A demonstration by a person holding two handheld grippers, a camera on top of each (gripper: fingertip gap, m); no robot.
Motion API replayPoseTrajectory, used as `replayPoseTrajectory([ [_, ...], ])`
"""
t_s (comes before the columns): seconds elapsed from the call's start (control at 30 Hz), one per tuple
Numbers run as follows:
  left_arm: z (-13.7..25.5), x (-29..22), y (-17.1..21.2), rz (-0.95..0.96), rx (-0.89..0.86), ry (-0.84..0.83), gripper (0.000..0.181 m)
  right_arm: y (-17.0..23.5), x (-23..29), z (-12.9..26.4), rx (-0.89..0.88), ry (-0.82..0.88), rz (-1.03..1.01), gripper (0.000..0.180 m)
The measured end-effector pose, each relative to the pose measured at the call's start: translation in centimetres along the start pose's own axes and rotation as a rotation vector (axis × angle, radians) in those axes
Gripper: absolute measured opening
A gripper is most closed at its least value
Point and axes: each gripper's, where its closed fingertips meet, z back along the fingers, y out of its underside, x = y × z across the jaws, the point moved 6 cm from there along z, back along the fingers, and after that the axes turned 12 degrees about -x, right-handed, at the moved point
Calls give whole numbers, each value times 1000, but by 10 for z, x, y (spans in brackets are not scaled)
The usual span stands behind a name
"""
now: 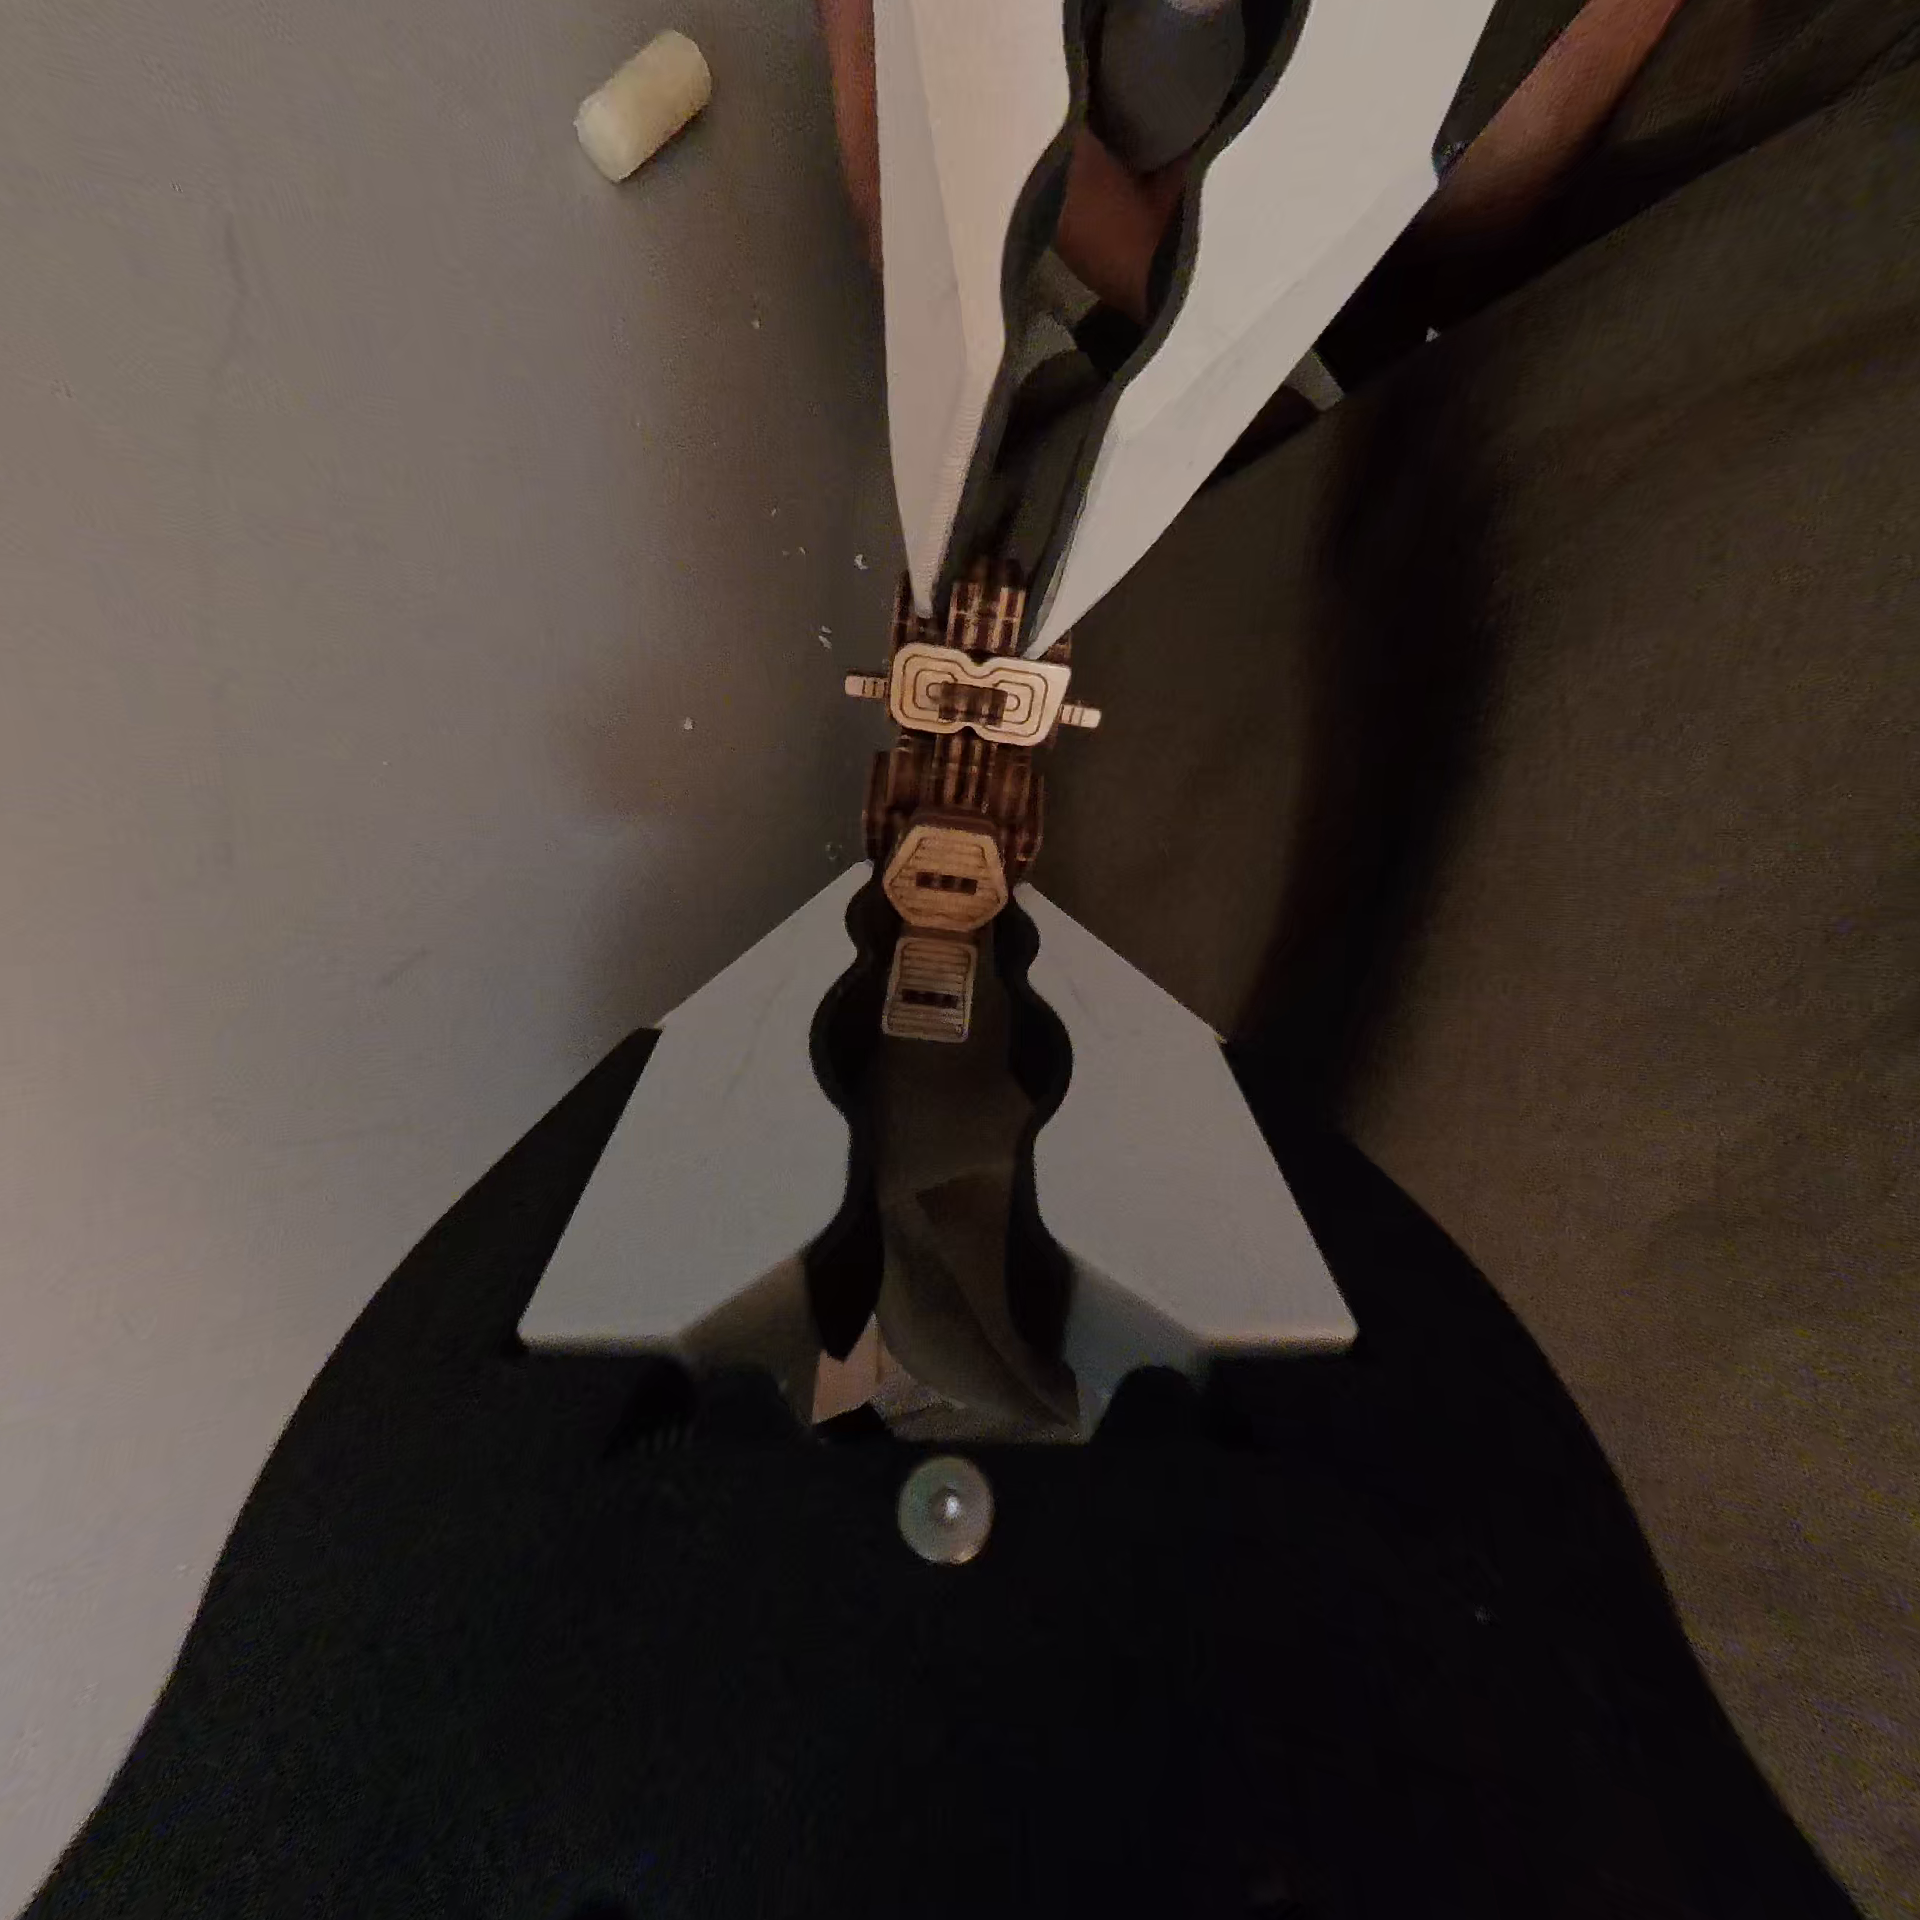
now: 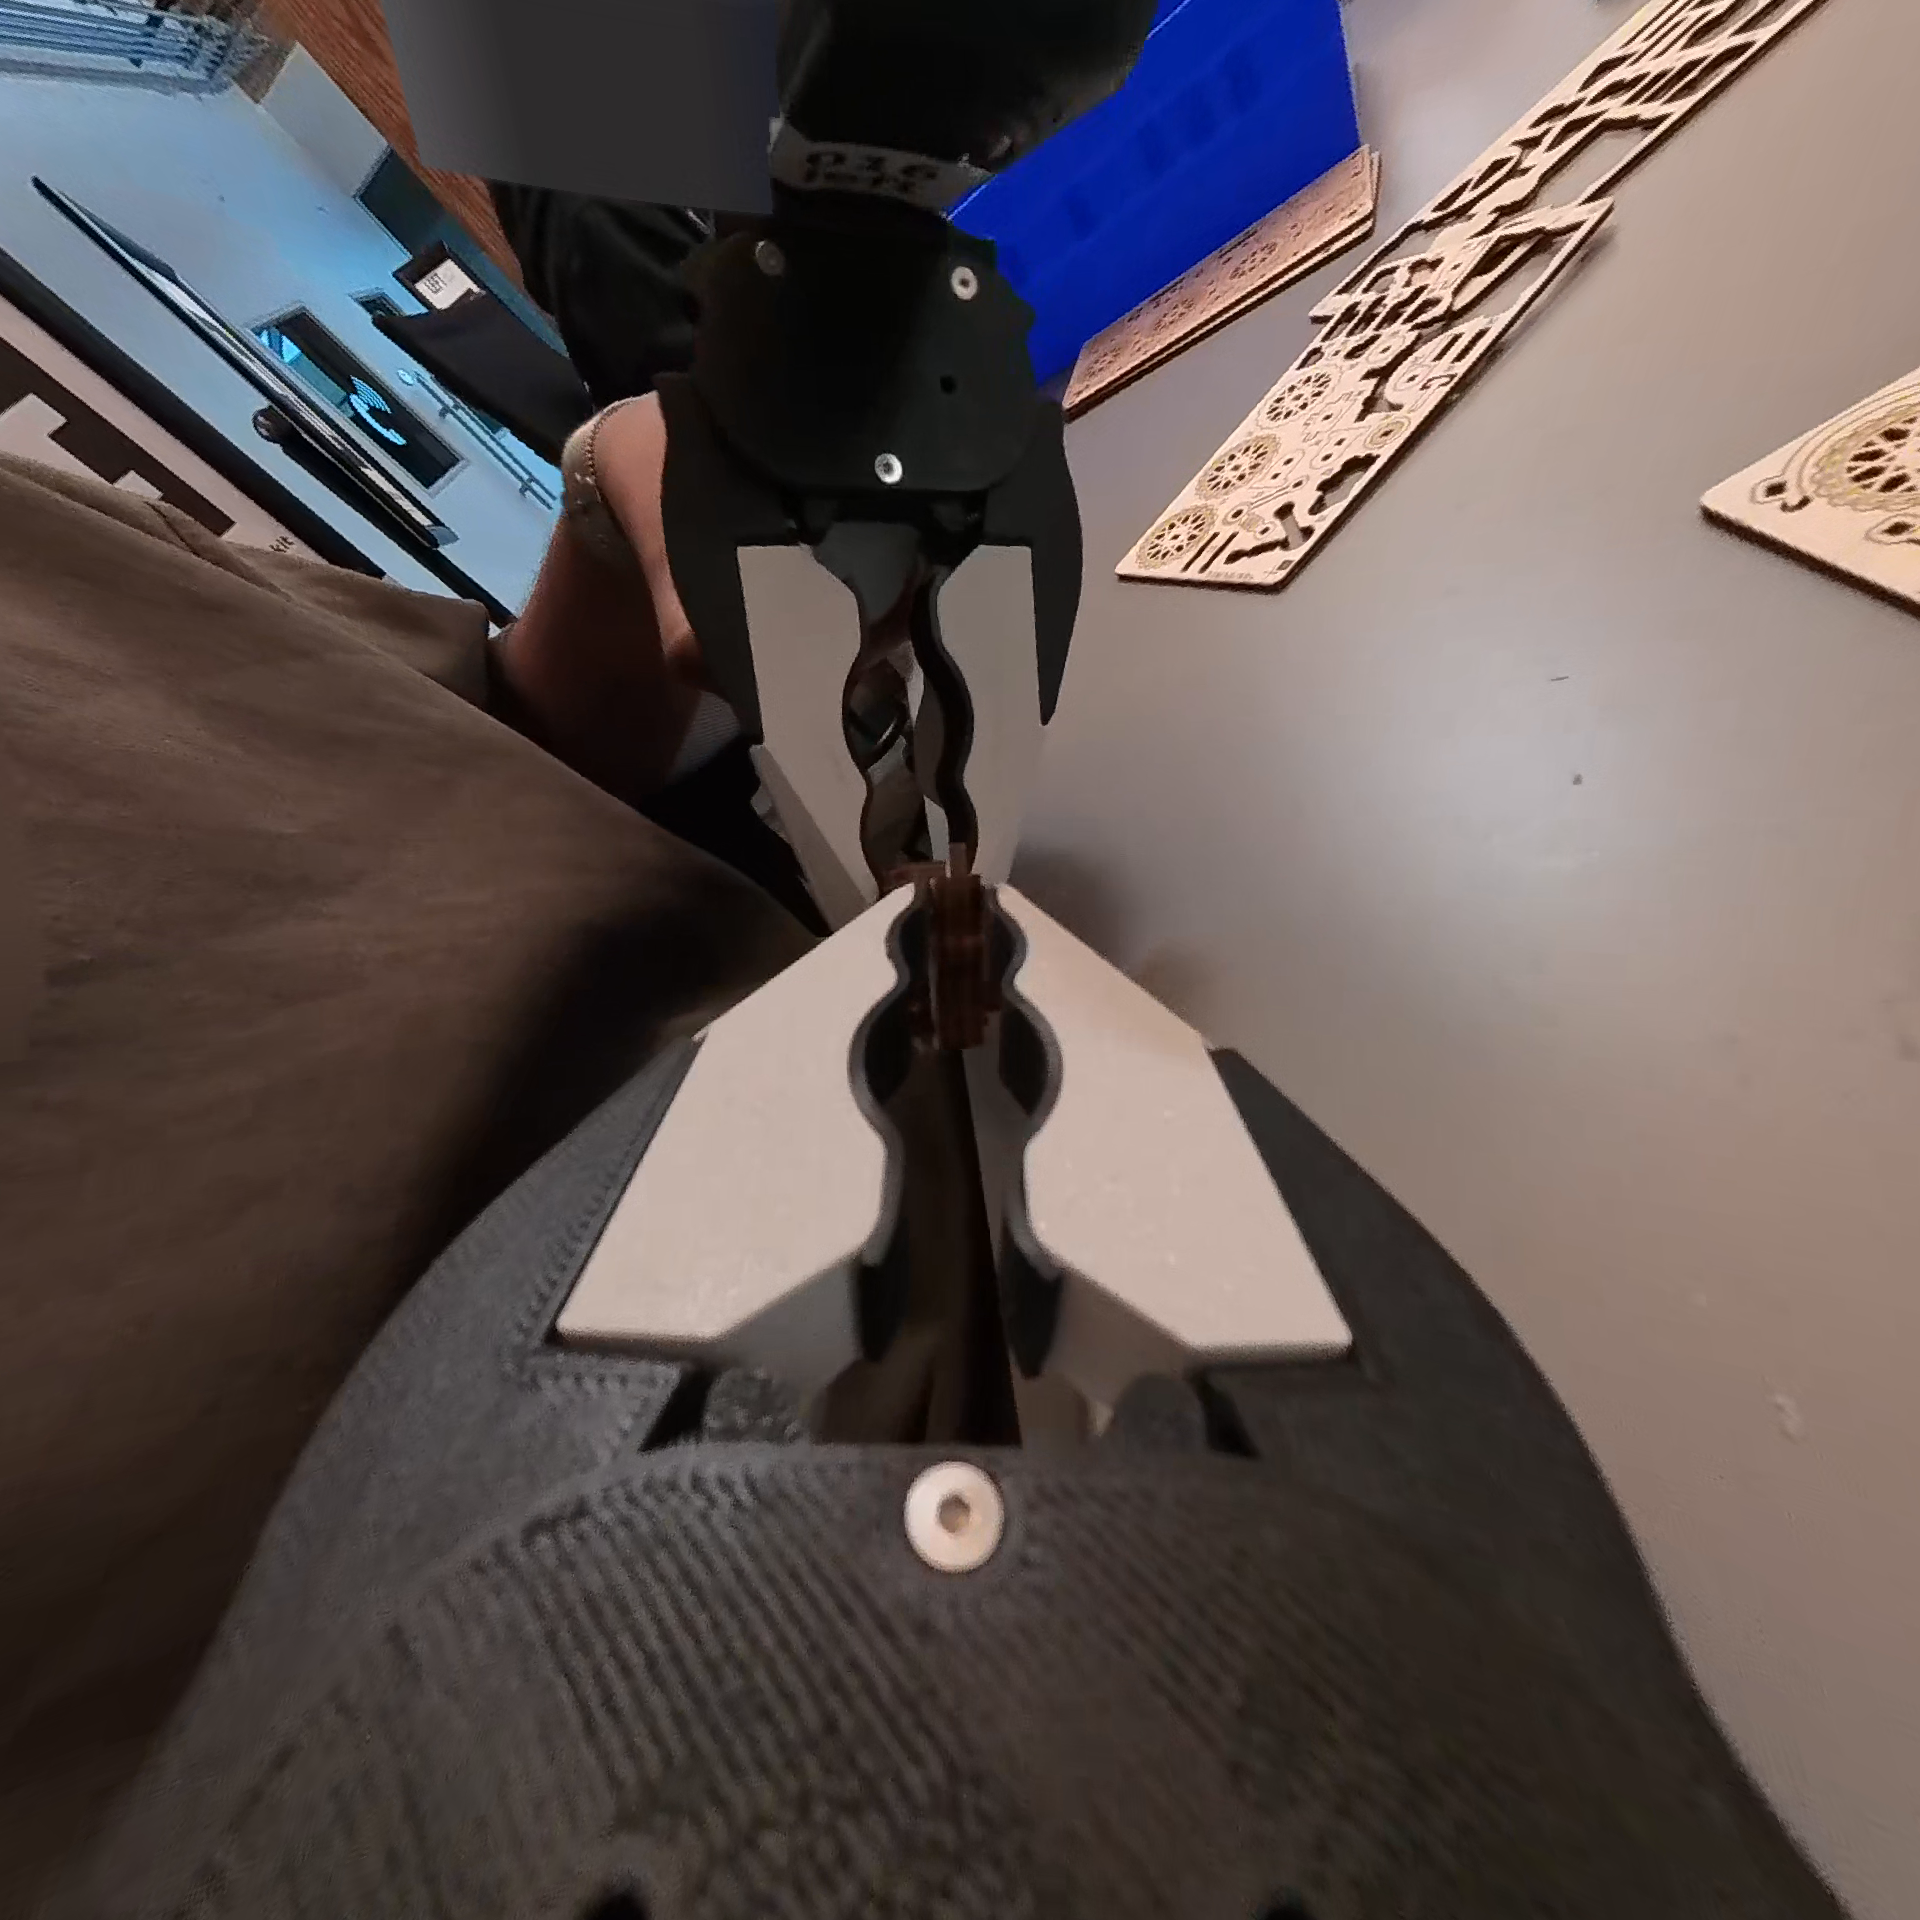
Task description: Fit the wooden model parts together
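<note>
A small wooden model (image 1: 982, 696) of dark layered plywood with pale engraved plates is held in the air between both grippers. My left gripper (image 1: 945, 878) is shut on its near end, and two pale plates sit between the fingers. My right gripper (image 1: 985, 618) comes in from the top of the left wrist view and is shut on the far end. In the right wrist view my right gripper (image 2: 953, 896) clamps the dark model (image 2: 956, 966) edge-on. The left gripper (image 2: 940, 868) meets it tip to tip from above.
A grey table (image 2: 1455, 935) lies below. Laser-cut wooden sheets (image 2: 1403, 364) lie at the right, another sheet (image 2: 1829, 509) at the far right, and a blue box (image 2: 1164, 187) stands behind. A white cylinder (image 1: 642, 104) lies on the table. A person's brown clothing (image 2: 260, 831) fills the left. The tips of one gripper are about 6 cm away from the tips of the other.
</note>
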Motion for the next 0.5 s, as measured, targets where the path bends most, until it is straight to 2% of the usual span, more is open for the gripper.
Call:
replayPoseTrajectory([
  [0.07,2,1,-2,9,-26,16,19,-2,-1,0,-8,2,3,7],
  [0.17,9,6,-8,48,-106,40,41,-9,-6,4,-35,26,2,7],
  [0.27,22,12,-15,77,-212,51,52,-17,-17,11,-83,75,-25,7],
  [0.33,32,18,-20,90,-298,49,57,-23,-27,18,-129,120,-68,7],
  [0.5,46,38,-26,112,-446,17,56,-29,-55,36,-230,216,-230,7],
])
